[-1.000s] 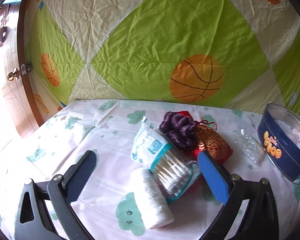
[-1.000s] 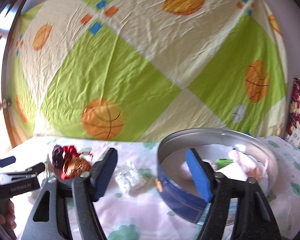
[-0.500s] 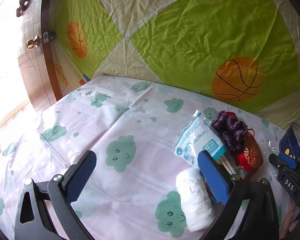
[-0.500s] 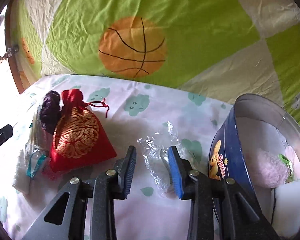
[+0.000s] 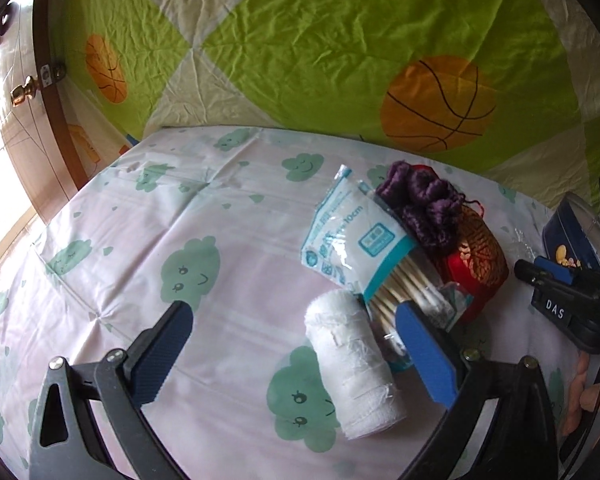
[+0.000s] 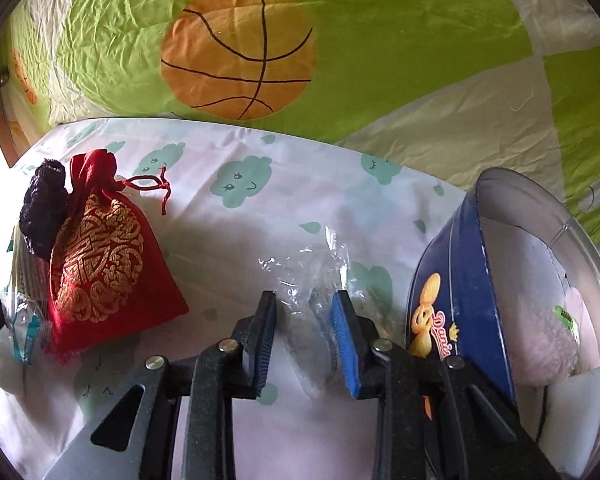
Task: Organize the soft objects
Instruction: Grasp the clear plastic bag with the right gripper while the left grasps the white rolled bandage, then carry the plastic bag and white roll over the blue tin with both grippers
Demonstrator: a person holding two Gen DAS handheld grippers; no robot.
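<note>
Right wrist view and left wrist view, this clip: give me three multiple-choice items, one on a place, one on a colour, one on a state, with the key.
1. Where does the clear plastic wrapper lie?
A. inside the blue tin
B. between the red pouch and the blue tin
C. on top of the gauze roll

2. What colour is the knitted piece beside the red pouch?
A. dark purple
B. yellow
C. white

3. How do the jaws of the left hand-held gripper stand?
A. shut on the gauze roll
B. shut on the cotton swab pack
C. wide apart, gripping nothing

Key: 1 B, the wrapper sits on the cloth left of the blue tin and right of the pouch. 2 A, its yarn is dark purple. 3 C, the gauze roll lies between them, with clear gaps.
</note>
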